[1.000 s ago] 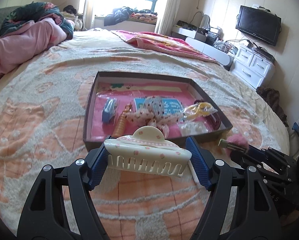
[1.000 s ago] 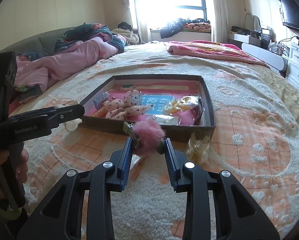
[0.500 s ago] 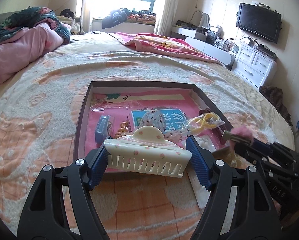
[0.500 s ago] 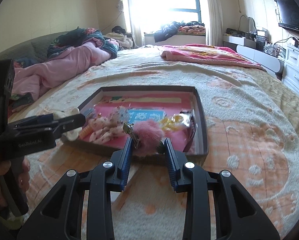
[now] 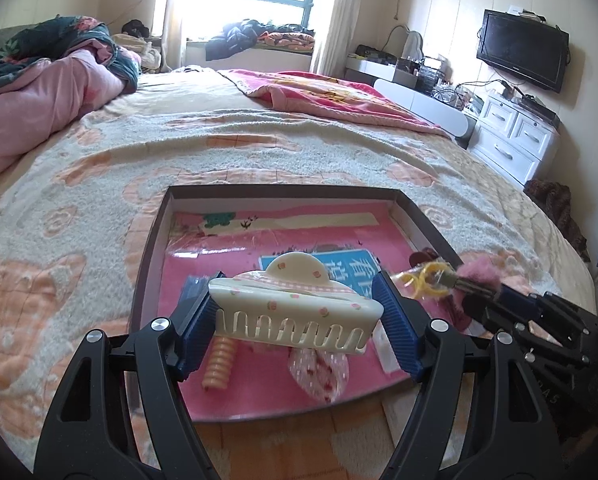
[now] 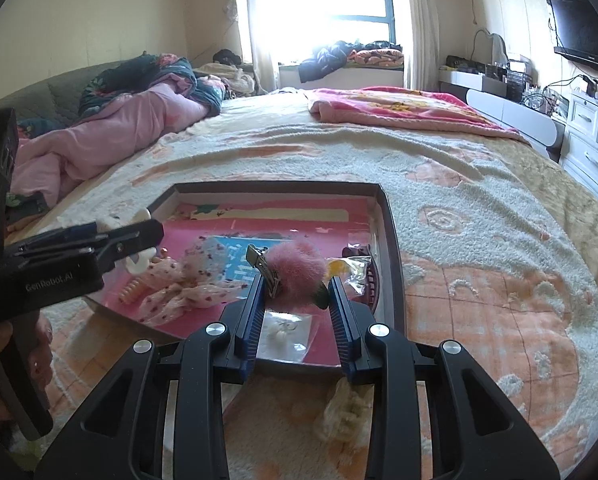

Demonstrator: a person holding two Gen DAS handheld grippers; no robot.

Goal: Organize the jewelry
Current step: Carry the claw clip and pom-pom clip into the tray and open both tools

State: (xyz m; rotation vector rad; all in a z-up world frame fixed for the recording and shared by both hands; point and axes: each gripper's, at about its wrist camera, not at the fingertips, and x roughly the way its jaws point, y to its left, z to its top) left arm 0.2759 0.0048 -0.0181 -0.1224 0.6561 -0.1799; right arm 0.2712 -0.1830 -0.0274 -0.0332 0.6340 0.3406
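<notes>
Cream hair claw: clamped endwise between the fingers of the left gripper, long axis crosswise, teeth down, held over the near left part of the open box on the bed. Pink fluffy clip: pinched in the right gripper, metal end pointing up-left, over the box's near right part. Both sit above the pink floor, so each drop looks straight down; neither hand is nearer.

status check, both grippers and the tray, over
Left gripper shut on cream claw clip, over tray. Right gripper shut on pink pom-pom clip, also over tray. Nothing blocking.
</notes>
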